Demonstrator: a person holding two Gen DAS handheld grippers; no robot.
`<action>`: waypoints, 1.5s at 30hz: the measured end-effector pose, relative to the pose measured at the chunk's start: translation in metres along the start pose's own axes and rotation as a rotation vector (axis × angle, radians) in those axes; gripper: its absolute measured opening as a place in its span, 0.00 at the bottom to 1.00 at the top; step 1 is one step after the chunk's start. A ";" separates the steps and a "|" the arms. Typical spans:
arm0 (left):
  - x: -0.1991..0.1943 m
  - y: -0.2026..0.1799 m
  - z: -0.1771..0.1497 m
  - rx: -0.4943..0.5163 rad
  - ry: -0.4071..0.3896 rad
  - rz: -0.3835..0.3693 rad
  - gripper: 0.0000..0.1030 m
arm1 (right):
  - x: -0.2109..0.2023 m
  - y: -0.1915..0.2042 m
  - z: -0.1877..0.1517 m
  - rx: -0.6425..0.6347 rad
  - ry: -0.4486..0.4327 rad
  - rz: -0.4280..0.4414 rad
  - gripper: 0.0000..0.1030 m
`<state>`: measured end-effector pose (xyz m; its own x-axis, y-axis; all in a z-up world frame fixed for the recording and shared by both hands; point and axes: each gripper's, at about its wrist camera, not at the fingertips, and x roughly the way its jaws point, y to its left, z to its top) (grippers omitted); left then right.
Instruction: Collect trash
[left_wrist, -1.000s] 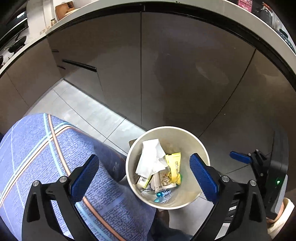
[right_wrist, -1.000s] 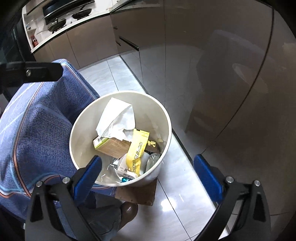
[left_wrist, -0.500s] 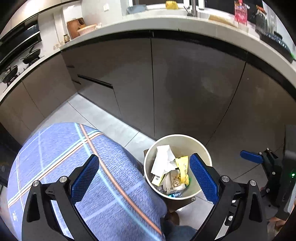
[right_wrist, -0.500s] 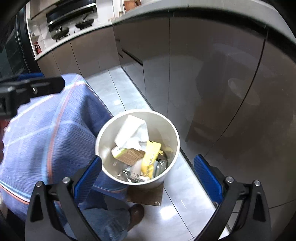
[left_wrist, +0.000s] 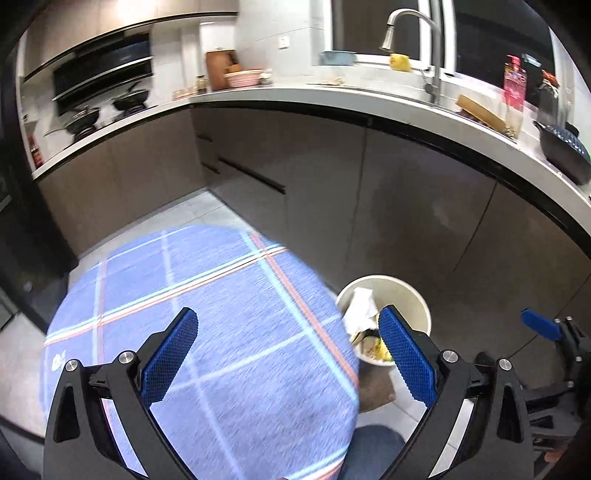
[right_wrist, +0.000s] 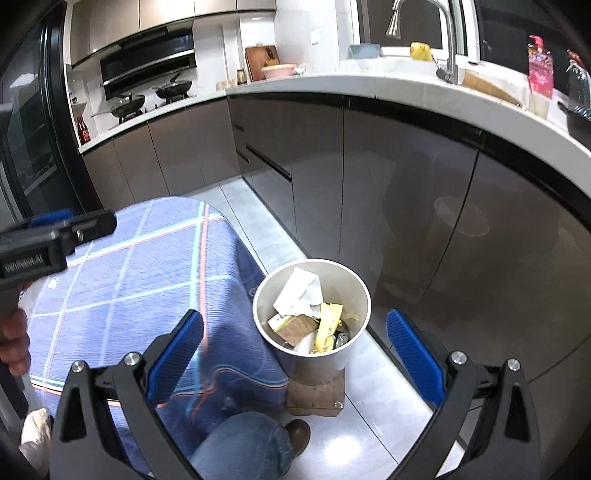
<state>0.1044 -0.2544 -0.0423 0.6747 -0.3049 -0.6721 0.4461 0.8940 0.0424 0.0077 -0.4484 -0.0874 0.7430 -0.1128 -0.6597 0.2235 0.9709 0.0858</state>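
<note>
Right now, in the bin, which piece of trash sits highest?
The white crumpled tissue in the trash bin. It pokes up toward the rim at the back, above the brown carton and the yellow wrapper, which lie lower beside it.

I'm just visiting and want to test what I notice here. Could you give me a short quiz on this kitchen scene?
1. True or false: the left gripper is holding a piece of trash.
2. What does the trash bin stand on: A) a wooden block, B) the countertop, C) a chair?
3. Fill in: the white item on top of the bin's contents is a crumpled ____.

Key:
1. False; both it and the right gripper are open and empty.
2. A, the wooden block on the floor.
3. Tissue.
</note>
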 end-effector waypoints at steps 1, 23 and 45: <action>-0.007 0.005 -0.006 -0.009 0.006 0.016 0.92 | -0.007 0.005 -0.001 -0.001 -0.005 -0.005 0.97; -0.103 0.060 -0.085 -0.169 -0.007 0.130 0.92 | -0.086 0.096 -0.021 -0.052 -0.038 -0.026 0.97; -0.162 0.068 -0.097 -0.182 -0.094 0.170 0.92 | -0.127 0.130 -0.022 -0.100 -0.103 0.023 0.97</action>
<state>-0.0311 -0.1120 -0.0026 0.7862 -0.1672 -0.5950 0.2148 0.9766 0.0094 -0.0715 -0.3032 -0.0086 0.8093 -0.1061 -0.5777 0.1451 0.9892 0.0216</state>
